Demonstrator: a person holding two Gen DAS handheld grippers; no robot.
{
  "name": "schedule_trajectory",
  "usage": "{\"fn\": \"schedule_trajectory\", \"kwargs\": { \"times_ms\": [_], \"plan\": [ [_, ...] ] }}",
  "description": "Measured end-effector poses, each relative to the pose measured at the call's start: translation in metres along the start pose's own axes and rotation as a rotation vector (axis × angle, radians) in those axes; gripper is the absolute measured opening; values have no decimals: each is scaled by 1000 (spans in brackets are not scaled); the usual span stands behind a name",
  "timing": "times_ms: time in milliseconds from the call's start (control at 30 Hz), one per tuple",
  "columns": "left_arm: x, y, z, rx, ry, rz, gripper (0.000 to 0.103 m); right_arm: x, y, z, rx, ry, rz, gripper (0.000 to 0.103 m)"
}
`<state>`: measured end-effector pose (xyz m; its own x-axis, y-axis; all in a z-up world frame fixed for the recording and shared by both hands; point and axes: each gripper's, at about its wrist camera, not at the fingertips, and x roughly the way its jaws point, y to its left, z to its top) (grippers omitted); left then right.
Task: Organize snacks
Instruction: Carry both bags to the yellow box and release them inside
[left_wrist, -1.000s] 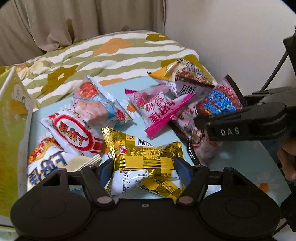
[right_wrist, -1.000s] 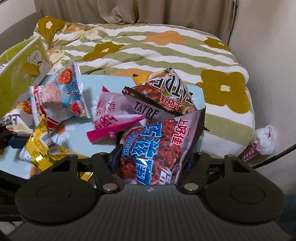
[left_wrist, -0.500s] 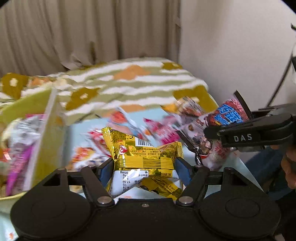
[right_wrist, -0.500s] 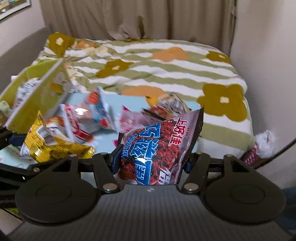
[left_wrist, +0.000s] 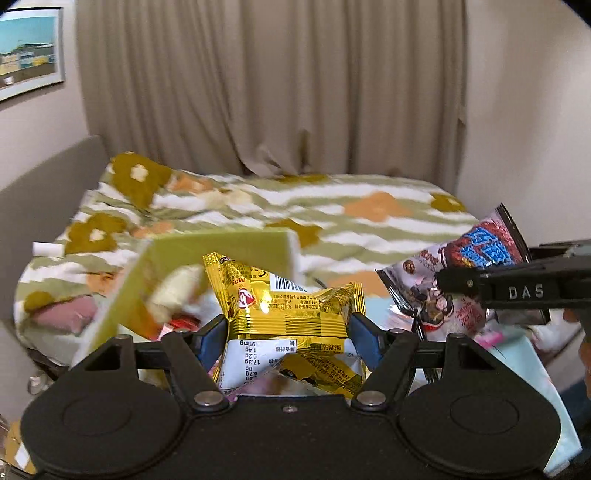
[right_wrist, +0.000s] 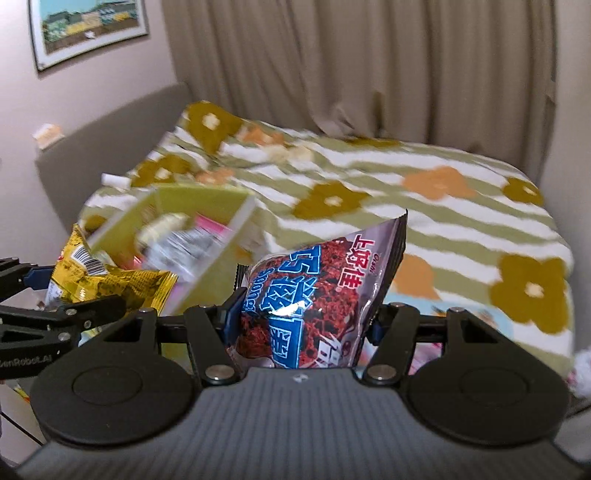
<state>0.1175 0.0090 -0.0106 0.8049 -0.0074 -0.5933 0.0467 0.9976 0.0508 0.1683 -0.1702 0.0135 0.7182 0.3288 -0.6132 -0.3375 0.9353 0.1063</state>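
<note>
Two packets are in my grip now, one in each tool: my left gripper (left_wrist: 288, 328) pinches the gold snack packet (left_wrist: 291, 314) between its blue pads, and my right gripper (right_wrist: 301, 321) pinches the red and blue snack bag (right_wrist: 317, 291) in the same way. A second ago both tools were low over the light blue table (left_wrist: 532, 354), among the other loose snacks; since then both have risen and swung toward the yellow-green box (right_wrist: 192, 214), which now stands just ahead and already holds some packets. I judge that both snacks are on the way to this box, so the next step is to release them above it. Most of the table is now hidden under the tools. Behind it is a bed with a flowered striped cover (right_wrist: 406, 177), a beige curtain (left_wrist: 277, 85) and a framed picture (right_wrist: 88, 29) on the wall.
</note>
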Motion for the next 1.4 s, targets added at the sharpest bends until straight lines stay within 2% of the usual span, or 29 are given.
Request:
{"fn": "schedule_trajectory", "kwargs": {
  "times_ms": [267, 533, 667, 733, 767, 800, 967, 1067, 1400],
  "plan": [
    [33, 91, 42, -44, 7, 47, 75, 53, 75, 57, -10, -29, 44, 76],
    [102, 152, 64, -19, 75, -11, 75, 115, 118, 101, 9, -26, -23, 76],
    [135, 166, 63, -22, 114, -71, 81, 138, 126, 106, 32, -10, -66, 76],
    [146, 171, 62, -40, 121, -106, 91, 146, 128, 106, 43, 0, -88, 76],
    [150, 172, 61, -41, 125, -125, 100, 150, 128, 106, 50, 6, -98, 76],
    [151, 172, 59, -34, 127, -141, 103, 154, 128, 106, 56, 13, -108, 76],
    [148, 169, 46, 29, 145, -157, 103, 165, 130, 105, 87, 41, -142, 76],
    [142, 170, 40, 34, 152, -161, 103, 168, 132, 104, 101, 56, -142, 77],
    [126, 181, 45, 23, 129, -98, 103, 186, 133, 117, 195, 63, -46, 80]
  ]
}}
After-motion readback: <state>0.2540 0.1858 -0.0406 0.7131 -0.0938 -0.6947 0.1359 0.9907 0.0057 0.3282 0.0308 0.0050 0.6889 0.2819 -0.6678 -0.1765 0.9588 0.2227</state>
